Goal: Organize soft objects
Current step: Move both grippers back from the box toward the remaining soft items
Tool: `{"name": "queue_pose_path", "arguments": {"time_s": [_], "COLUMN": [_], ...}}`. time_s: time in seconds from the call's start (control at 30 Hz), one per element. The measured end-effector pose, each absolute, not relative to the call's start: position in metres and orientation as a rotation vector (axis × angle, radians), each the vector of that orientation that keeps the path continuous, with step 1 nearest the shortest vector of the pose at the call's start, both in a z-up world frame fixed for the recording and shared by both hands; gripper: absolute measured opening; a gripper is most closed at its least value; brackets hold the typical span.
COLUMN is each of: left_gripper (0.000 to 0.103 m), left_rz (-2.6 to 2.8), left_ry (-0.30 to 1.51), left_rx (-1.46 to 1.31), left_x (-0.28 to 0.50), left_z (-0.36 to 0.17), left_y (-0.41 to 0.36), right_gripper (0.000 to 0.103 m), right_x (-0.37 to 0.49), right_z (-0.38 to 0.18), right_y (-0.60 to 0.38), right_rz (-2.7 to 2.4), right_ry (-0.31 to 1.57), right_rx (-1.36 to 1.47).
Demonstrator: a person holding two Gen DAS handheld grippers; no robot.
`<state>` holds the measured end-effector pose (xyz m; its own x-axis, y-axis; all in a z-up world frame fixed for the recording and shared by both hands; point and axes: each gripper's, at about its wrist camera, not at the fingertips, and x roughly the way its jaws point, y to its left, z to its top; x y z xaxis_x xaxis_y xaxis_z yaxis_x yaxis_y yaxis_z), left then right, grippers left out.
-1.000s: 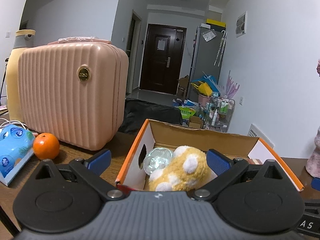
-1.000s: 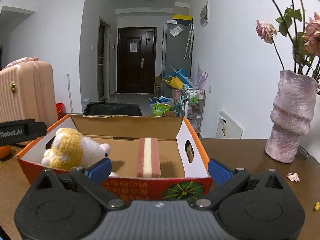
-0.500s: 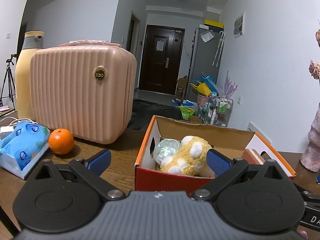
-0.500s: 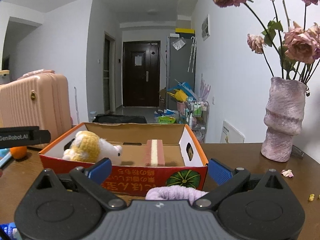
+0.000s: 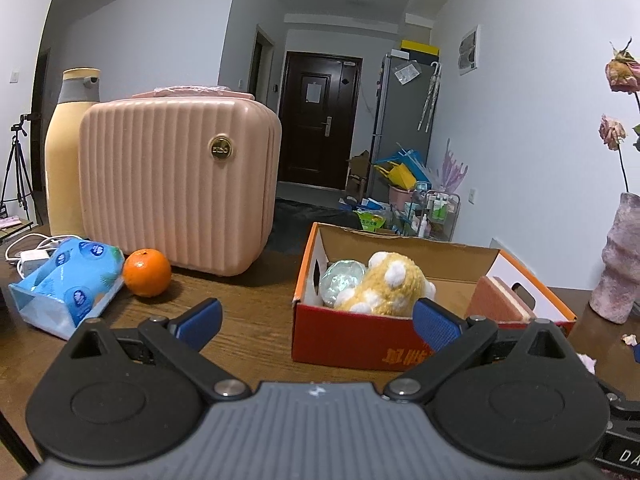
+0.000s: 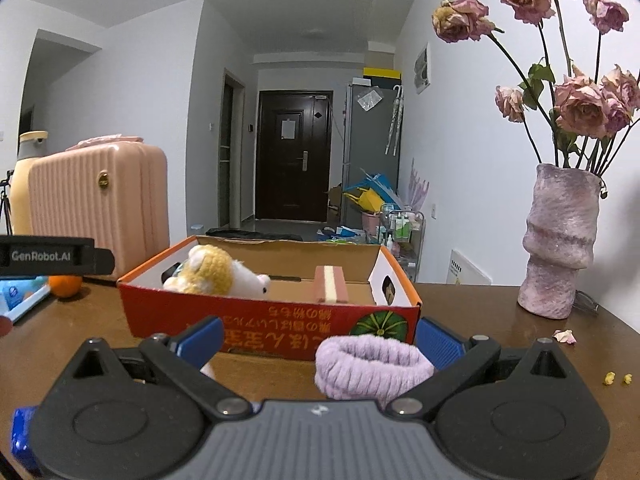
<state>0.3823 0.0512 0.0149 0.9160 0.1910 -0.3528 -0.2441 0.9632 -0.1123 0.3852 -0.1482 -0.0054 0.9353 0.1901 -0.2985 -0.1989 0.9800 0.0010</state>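
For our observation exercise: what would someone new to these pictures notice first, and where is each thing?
The orange-rimmed cardboard box in the middle of the table draws the eye, with a yellow plush toy lying in its left end. A lilac fuzzy band lies on the table in front of it, between the fingers of the open right gripper. A vase of dried roses stands at the right.

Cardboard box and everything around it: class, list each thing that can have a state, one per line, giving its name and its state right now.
cardboard box: open-topped, on the table
plush toy: lying inside the box
striped sponge: standing on edge in the box
purple wristband: on the table, outside the box
left gripper: open, empty
right gripper: open, around the wristband
pink case: closed, upright
orange: whole, on the table
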Motion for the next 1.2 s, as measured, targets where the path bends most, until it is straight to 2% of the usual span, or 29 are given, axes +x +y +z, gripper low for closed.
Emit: {"name": "queue_pose_path", "arguments": {"time_s": [1.2], "left_gripper": [0.103], "left_rz": [0.138], "left_ry": [0.403], "left_rx": [-0.07], "left_x": [0.281], "left_z": [0.003], "left_y": [0.063], "right_gripper": [0.103], "right_x": [0.274], "right_z": [-0.019], "right_y": [-0.149], "right_rz": [0.218], "right_ry": [0.318], "right_rx": [-0.051]}}
